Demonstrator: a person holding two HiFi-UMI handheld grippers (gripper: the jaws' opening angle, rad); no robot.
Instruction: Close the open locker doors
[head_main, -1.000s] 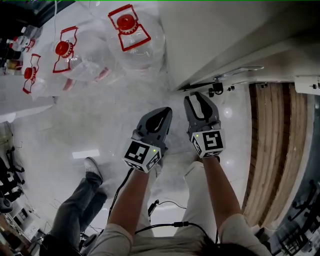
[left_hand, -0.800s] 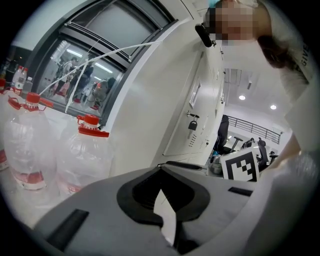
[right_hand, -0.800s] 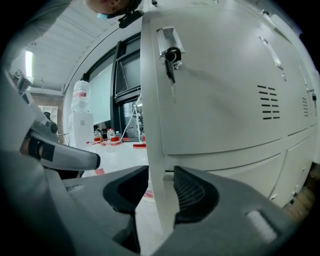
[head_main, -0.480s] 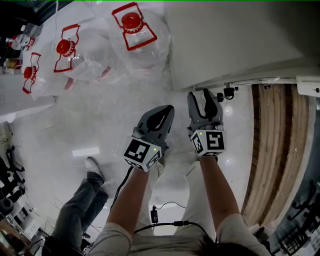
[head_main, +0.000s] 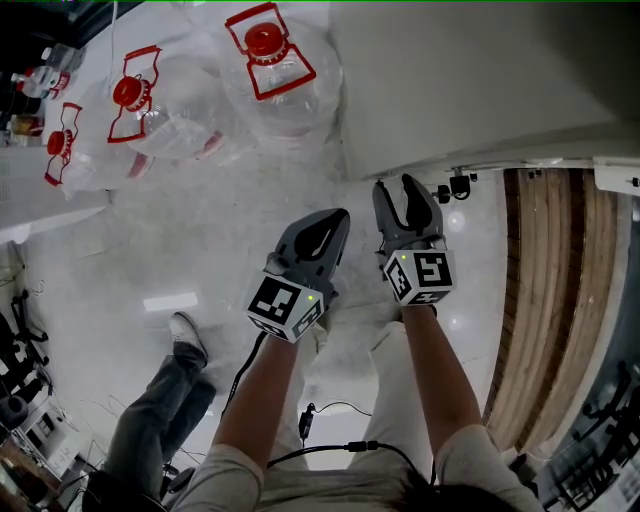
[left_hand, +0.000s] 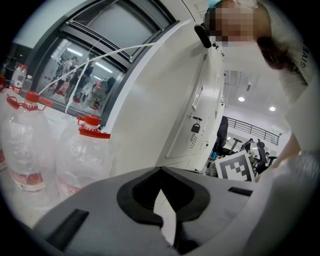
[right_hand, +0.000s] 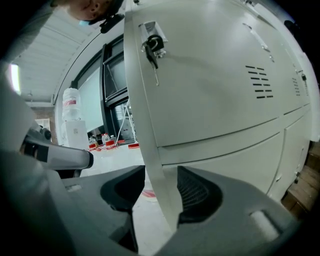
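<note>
Glossy white floor (head_main: 200, 260) lies beneath a grey locker door (right_hand: 210, 75). Its free edge is straddled by the right tool (right_hand: 160, 176), jaws spread wide, nothing clamped. Beside the door, the left tool (head_main: 330, 222) is held pinched together, empty. The door is judged still ajar; pushing home remains.

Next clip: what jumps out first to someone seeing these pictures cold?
A white locker door fills the right gripper view, a key hanging in its lock at upper left, its near edge showing between the open jaws of the right tool. In the head view, big clear water bottles with red caps stand on the floor at upper left, beyond the left tool, whose jaws are together.
</note>
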